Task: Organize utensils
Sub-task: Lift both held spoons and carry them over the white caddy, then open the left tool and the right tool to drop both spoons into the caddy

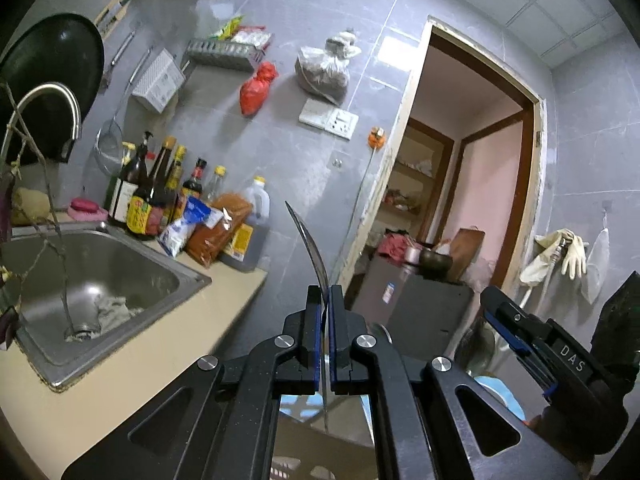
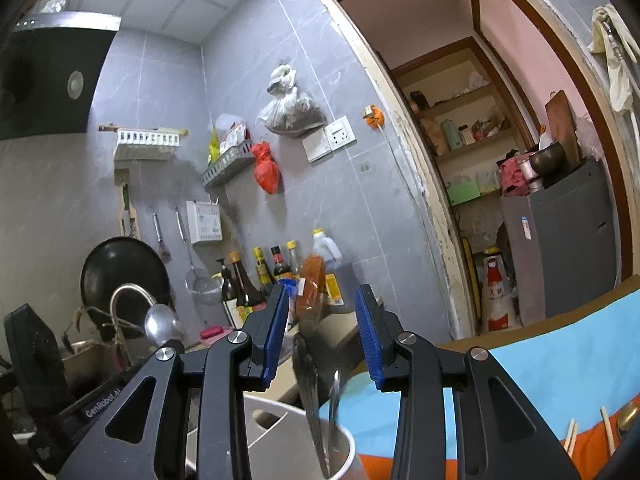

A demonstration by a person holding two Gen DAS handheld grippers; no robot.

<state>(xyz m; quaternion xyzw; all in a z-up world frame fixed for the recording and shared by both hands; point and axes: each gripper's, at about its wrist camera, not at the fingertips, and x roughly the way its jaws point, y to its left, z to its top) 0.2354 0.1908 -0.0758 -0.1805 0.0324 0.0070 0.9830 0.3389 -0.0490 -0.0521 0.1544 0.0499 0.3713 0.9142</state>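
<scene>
Left gripper (image 1: 326,294): closed on a spoon (image 1: 310,248); the pads pinch the thin metal handle edge-on, and the bowl end rises above the fingertips, curving left.
Spoon, seen from the right wrist: its round bowl (image 2: 160,322) shows at the left, above the left gripper's body.
Right gripper (image 2: 322,332): partly open, blue pads apart, nothing pressed between them; it points level over a utensil holder.
Utensil holder (image 2: 280,416): pale, with a cut-out handle slot in its wall, directly below the right gripper; a light cup-like compartment (image 2: 344,446) sits at its near side.
Holder contents: two metal utensils (image 2: 310,384) standing upright and slightly tilted, their upper ends reaching up between the right gripper's fingers without touching the pads.
Cloth (image 2: 540,352): blue with an orange band, spread to the right of the holder; chopsticks (image 2: 570,436) and another spoon (image 2: 628,416) lie on it at the lower right edge.
Desk (image 1: 140,344): cream top, left of the left gripper.
Sink (image 1: 100,276): steel, set into the desk, a rag (image 1: 114,308) beside its drain; a curved tap (image 1: 52,104) above it.
Bottles (image 1: 160,192): sauce bottles and packets grouped at the back of the desk against the grey tiled wall.
Wok (image 1: 52,80): black, hanging on the wall behind the tap.
</scene>
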